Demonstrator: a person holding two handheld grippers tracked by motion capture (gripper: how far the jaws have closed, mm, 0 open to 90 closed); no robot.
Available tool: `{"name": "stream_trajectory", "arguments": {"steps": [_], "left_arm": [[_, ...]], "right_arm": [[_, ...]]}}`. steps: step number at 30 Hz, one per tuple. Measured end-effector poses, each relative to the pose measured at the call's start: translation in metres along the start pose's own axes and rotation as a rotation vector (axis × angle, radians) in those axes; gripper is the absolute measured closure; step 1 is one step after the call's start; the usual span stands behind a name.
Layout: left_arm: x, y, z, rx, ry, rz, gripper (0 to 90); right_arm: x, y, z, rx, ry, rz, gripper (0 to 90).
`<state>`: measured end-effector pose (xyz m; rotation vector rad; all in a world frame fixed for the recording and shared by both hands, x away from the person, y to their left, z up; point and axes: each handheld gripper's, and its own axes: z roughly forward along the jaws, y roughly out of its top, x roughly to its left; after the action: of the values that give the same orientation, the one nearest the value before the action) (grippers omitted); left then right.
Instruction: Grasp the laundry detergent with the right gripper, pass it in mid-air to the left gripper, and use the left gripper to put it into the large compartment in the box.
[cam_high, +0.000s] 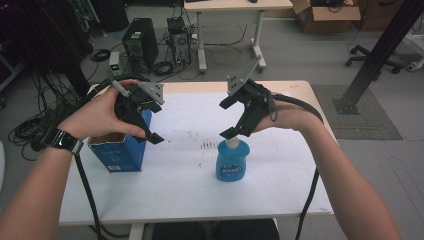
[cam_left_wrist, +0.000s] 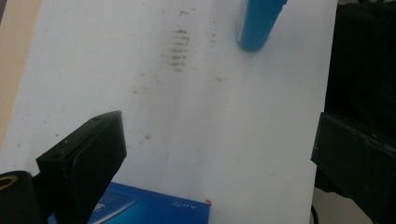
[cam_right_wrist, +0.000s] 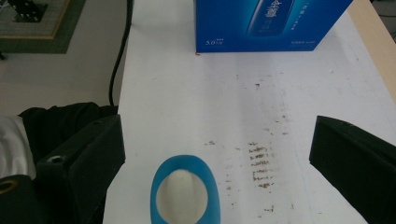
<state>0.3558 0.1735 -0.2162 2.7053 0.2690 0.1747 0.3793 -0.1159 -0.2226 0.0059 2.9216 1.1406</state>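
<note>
Near the desk's front edge, our right gripper (cam_high: 235, 117) hovers, jaws spread, over the bottle (cam_high: 232, 161), ready to descend and clamp; the left gripper (cam_high: 145, 120), jaws apart too, waits above the box (cam_high: 120, 150).

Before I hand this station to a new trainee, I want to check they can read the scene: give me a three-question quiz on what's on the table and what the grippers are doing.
1. True or false: the right gripper is shut on the blue bottle.
2. Which gripper is over the open blue box? A) left B) right
3. Fill in: between box and bottle, the white table cover carries brownish ____.

Key: 1. False; its jaws stand open above the bottle's white cap. 2. A; the left gripper, jaws open. 3. Stains.
</note>
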Motion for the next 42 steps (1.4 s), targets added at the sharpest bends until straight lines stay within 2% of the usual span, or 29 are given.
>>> {"name": "stream_trajectory", "arguments": {"steps": [8,16,19,29,42], "left_arm": [[-0.002,0.001,0.003,-0.007,-0.003,-0.001,3.6],[-0.004,0.004,0.005,-0.003,-0.008,-0.001,3.5],[-0.005,0.004,0.006,-0.002,-0.010,-0.001,3.6],[-0.005,0.006,0.010,0.000,-0.015,-0.004,3.6],[-0.003,0.009,0.015,0.005,-0.024,-0.004,3.6]], "right_arm": [[0.005,-0.023,-0.008,-0.052,-0.002,-0.001,2.5],[0.009,-0.049,-0.011,-0.106,-0.004,0.021,2.2],[0.011,-0.062,-0.010,-0.128,-0.011,0.030,2.0],[0.017,-0.088,-0.004,-0.169,-0.017,0.050,1.7],[0.018,-0.114,0.009,-0.234,-0.004,0.076,2.0]]}}
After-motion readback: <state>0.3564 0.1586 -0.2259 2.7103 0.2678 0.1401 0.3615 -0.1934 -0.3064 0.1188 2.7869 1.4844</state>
